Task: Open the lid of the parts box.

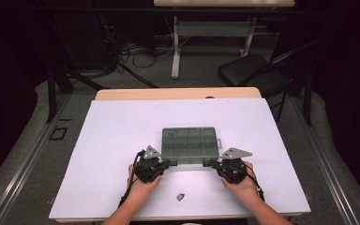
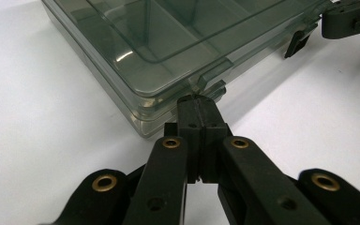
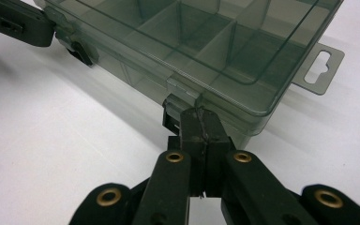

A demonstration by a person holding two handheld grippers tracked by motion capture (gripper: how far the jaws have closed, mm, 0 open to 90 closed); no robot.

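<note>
A smoky clear compartment box [image 1: 189, 143] lies closed at the middle of the white table, its lid down. My left gripper [image 1: 171, 162] is shut, and its tips [image 2: 198, 101] touch the box's front edge at the clear lid tab [image 2: 208, 80]. My right gripper [image 1: 207, 162] is shut too, with its tips [image 3: 199, 113] against the front wall beside a black latch [image 3: 170, 115]. The box's compartments [image 3: 206, 37] look bare. A second black latch [image 2: 298, 43] sits further along the front, by the other gripper's jaw. Nothing shows between either pair of jaws.
A small dark metal piece [image 1: 180, 197] lies loose on the white table top [image 1: 122, 126] near the front edge, between my forearms. The box has a hang tab [image 3: 319, 68] at its right end. A black folding chair [image 1: 253, 72] stands beyond the table.
</note>
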